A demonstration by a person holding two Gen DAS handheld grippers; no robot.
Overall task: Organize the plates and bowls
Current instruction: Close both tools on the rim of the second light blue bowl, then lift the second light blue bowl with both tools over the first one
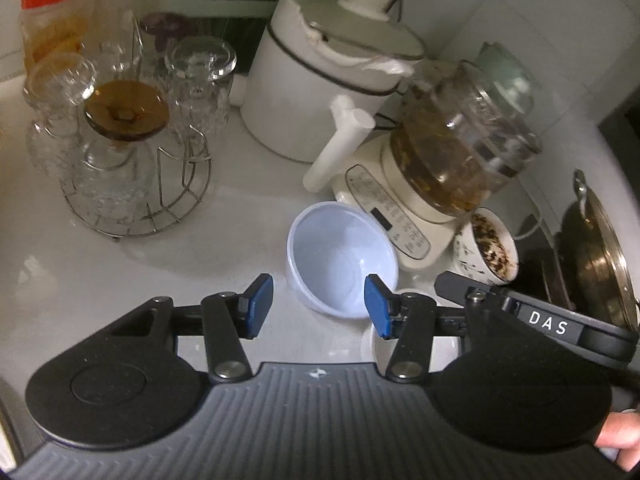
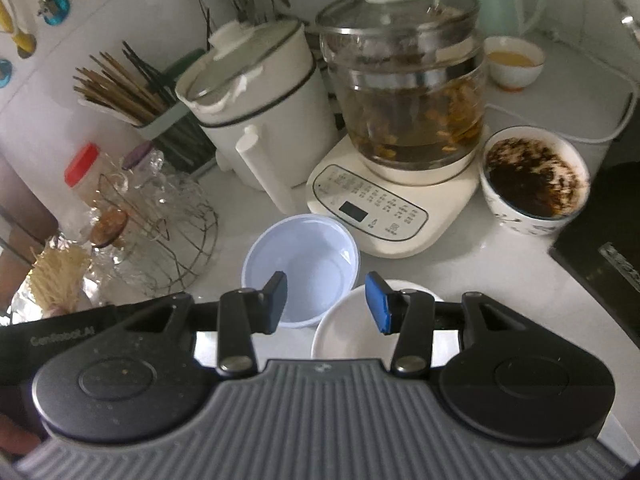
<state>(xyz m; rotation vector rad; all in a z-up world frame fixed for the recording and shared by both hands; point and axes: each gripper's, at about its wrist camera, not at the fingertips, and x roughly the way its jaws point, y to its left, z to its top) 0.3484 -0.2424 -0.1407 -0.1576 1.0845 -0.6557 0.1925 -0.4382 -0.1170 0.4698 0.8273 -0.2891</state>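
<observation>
A pale blue bowl (image 1: 340, 256) (image 2: 300, 260) stands empty on the white counter in front of the kettle base. A small white plate (image 2: 352, 330) (image 1: 448, 344) lies just right of it, nearer to me, partly hidden by the grippers. My left gripper (image 1: 318, 306) is open and empty, hovering just short of the bowl's near rim. My right gripper (image 2: 328, 302) is open and empty above the gap between bowl and plate. The right gripper's black body (image 1: 532, 320) shows at the right of the left wrist view.
A glass kettle on a cream base (image 2: 400, 128), a white pot with handle (image 2: 256, 112), a patterned bowl of dark tea leaves (image 2: 532, 176) and a small cup (image 2: 514, 60) stand behind. A wire rack of glasses (image 1: 120, 148) is left. A lidded pan (image 1: 596, 252) is right.
</observation>
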